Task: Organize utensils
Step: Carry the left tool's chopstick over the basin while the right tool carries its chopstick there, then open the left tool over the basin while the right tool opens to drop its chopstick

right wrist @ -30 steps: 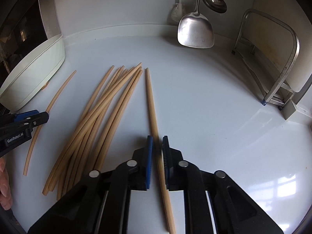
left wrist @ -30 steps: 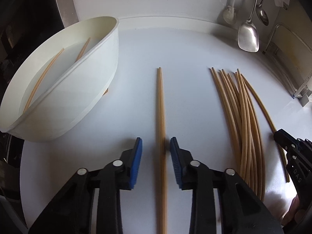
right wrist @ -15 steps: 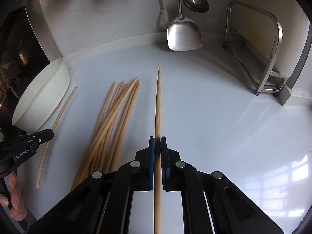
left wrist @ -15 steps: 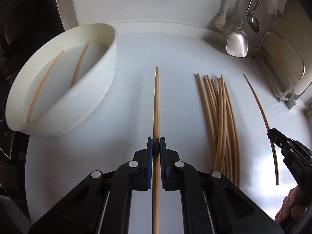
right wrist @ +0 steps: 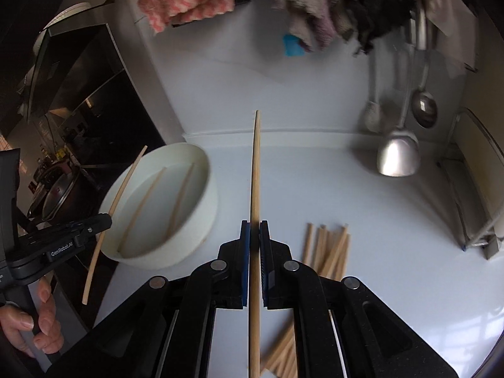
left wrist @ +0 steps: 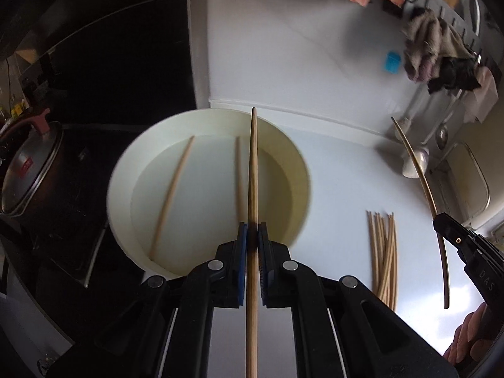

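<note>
Both wrist views high above the white counter [left wrist: 346, 189], angled down, sharing the white bowl [left wrist: 283, 145] and chopstick pile [right wrist: 330, 249]

A round white bowl [left wrist: 302, 170] stands at the counter's left edge with two pale wooden chopsticks [left wrist: 171, 195] lying slanted inside it, well apart from each other. To the right of the bowl, a loose bundle of the same chopsticks [left wrist: 384, 252] lies flat on the white counter. One chopstick [left wrist: 252, 173] is held in the air above the bowl, and another chopstick [right wrist: 255, 173] is held aloft to the bowl's right, above the bundle.
</note>
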